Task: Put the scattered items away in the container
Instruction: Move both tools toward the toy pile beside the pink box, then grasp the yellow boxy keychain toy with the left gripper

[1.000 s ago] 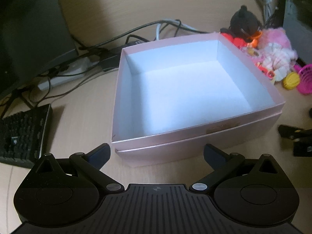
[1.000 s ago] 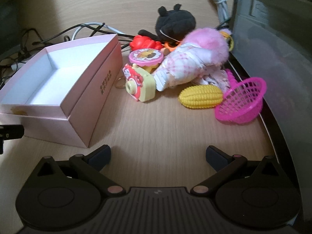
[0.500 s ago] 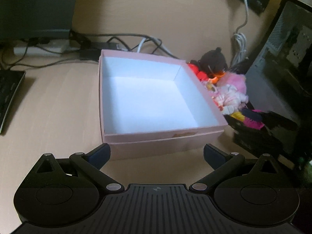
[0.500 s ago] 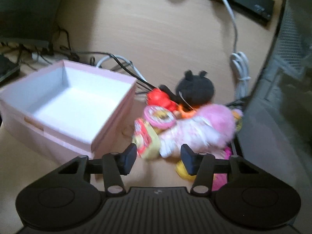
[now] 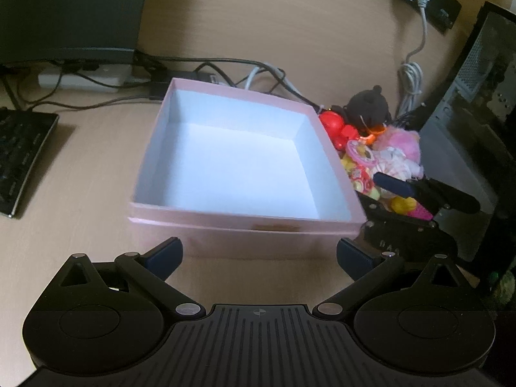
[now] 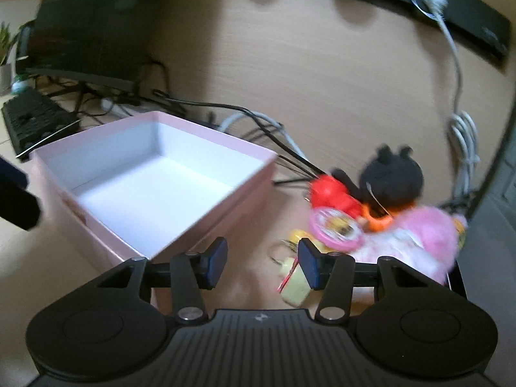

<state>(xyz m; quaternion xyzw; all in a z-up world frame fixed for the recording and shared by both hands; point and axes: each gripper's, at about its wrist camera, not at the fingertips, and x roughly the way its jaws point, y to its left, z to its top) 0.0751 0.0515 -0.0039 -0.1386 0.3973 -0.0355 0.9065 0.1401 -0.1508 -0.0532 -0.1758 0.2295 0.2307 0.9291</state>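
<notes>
Since a second ago I've narrowed my right hand-held gripper, half open and empty, above the yellow toy camera beside the pink box. Light, rigid plastic; I'd pinch its flat sides. Left hand-held gripper hovers wide, empty.

No text is readable — the pink box's label is blurred.

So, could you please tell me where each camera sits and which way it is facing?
Left wrist: rides the left claw, fingers wide apart, looking down over the near wall of the pink box; the right claw shows beside the toys.
Right wrist: rides the right claw, fingers partly closed with nothing between them, above the box's corner, facing the toy pile.
Shared: box, toys, cables, black plush.
</notes>
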